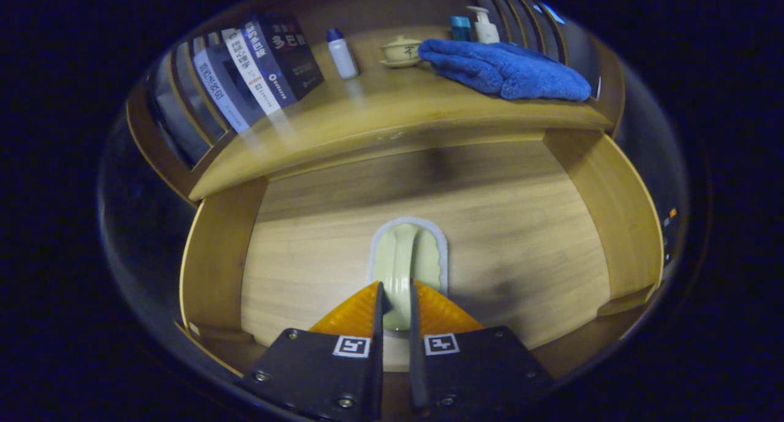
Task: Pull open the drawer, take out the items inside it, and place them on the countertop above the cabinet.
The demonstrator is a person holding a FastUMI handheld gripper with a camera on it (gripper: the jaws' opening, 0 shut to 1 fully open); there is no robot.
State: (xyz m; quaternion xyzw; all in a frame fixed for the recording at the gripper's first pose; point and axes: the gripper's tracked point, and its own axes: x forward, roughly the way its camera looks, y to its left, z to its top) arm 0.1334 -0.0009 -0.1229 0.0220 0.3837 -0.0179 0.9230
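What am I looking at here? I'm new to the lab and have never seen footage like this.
This comes from a fisheye camera mounted on a handheld two-finger gripper, looking forward along its fingers. A person carries it; there is no robot arm. The fingers reach down into an open wooden drawer and are closed on the raised handle of a pale green brush-like item lying on the drawer floor. Beyond the drawer is the countertop, holding a row of books, a small white bottle, a lidded cup, a blue towel and a pump bottle.
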